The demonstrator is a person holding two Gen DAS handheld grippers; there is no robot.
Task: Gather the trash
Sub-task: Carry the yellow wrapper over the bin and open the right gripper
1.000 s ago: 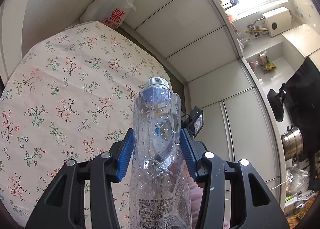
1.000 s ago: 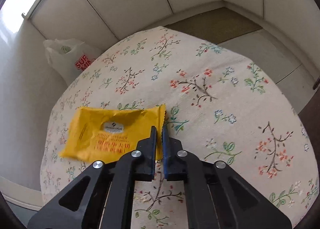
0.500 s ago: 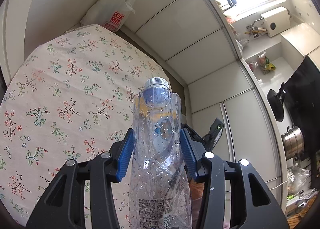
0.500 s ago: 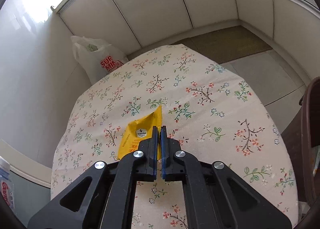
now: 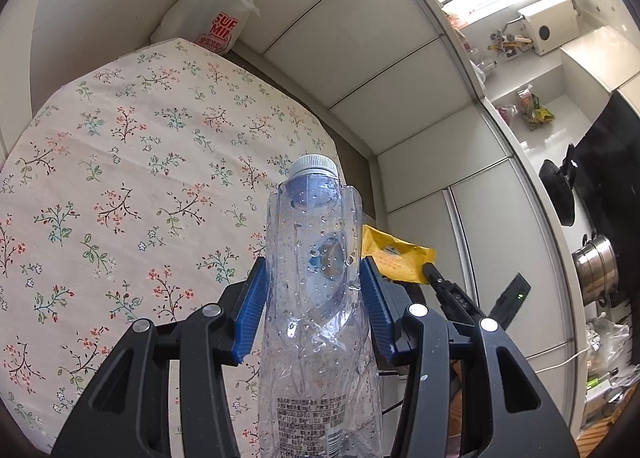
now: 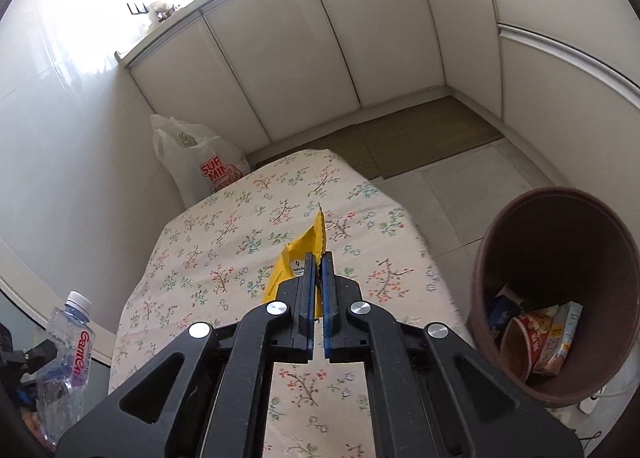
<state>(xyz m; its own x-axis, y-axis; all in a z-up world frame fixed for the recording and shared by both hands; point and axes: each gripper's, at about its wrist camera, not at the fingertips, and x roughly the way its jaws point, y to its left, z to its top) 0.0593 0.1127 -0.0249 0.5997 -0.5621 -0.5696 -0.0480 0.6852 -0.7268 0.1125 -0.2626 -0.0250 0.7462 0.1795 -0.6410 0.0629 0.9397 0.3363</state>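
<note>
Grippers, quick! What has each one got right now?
Left gripper: shut on the clear plastic bottle.
Right gripper: shut on the yellow wrapper, lifted off the flowery tablecloth.

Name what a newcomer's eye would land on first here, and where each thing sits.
The left gripper clamps a crumpled clear bottle, cap pointing up, above the floral tablecloth. The right gripper pinches a yellow wrapper in the air. A brown bin holding trash stands right of the table.
</note>
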